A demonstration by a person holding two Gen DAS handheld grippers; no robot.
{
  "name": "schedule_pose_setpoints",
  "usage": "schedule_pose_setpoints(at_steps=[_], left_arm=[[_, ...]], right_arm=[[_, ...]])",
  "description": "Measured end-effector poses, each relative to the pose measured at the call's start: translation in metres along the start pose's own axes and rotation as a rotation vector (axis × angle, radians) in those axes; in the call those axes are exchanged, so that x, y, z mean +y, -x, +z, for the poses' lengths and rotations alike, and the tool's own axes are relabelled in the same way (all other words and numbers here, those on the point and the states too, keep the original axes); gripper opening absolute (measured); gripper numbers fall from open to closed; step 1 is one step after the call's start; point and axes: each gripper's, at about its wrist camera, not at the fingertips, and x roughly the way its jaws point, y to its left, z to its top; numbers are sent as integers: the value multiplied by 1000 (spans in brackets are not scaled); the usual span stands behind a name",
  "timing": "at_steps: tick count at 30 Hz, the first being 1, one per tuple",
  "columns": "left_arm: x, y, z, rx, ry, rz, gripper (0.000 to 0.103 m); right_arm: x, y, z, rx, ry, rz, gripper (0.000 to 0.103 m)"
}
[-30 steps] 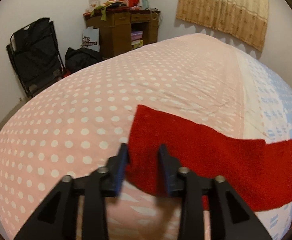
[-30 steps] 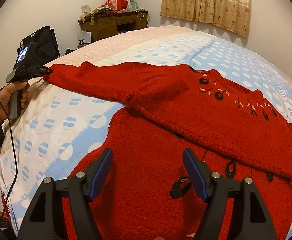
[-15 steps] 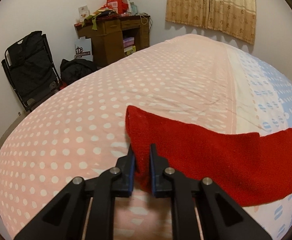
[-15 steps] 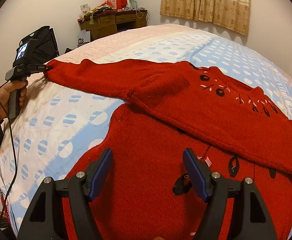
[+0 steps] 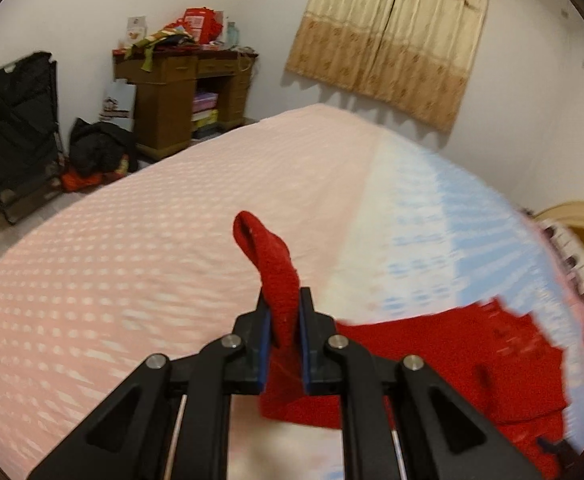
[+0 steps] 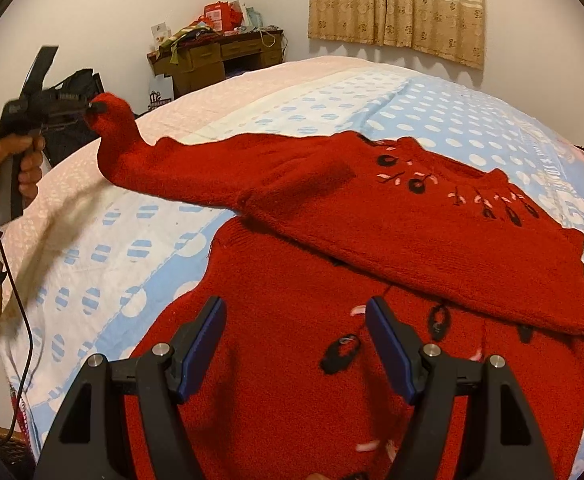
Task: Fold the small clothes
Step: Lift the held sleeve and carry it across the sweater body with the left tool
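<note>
Far left of the right wrist view: a hand (image 6: pixel 10 178) around the handle of the left gripper (image 6: pixel 92 107), raised above the bed edge. Clamped on the cuff end of the sleeve (image 6: pixel 132 152), lifted clear of the bedspread (image 6: pixel 104 248) and drawn up into a peak. In the left wrist view, the same left gripper (image 5: pixel 283 320) pinched tight on the sleeve (image 5: pixel 276 272), jaws nearly together with only the knit between them; cuff sticking up and curling over past the fingertips, rest of the red fabric trailing down to the right onto the bed. Picture blurred across the pink dotted bedspread (image 5: pixel 132 260).

Further right, the red sweater (image 6: pixel 412 216) spread on the blue-and-white dotted part of the bedspread, upper body folded down over the lower part, black and pink embroidery showing near the neckline and lower front. Held sleeve running from the shoulder out to the left, sagging onto the bed between.

Bottom centre, the right gripper (image 6: pixel 296 344) hovering over the sweater's lower front, jaws spread wide, nothing between them.

Behind the bed: a cluttered wooden desk (image 6: pixel 216 60) against the wall, and to its right a beige curtain (image 6: pixel 396 4).
</note>
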Motion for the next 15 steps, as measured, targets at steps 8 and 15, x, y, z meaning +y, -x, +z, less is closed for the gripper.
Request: schedule_pose_setpoints(at_steps=[8, 15], left_arm=[[-89, 27, 14, -40, -32, -188, 12], [-166, 38, 10, -48, -97, -325, 12]], right_arm=[[-25, 39, -7, -39, -32, -19, 73], [-63, 78, -22, -75, -87, -71, 73]])
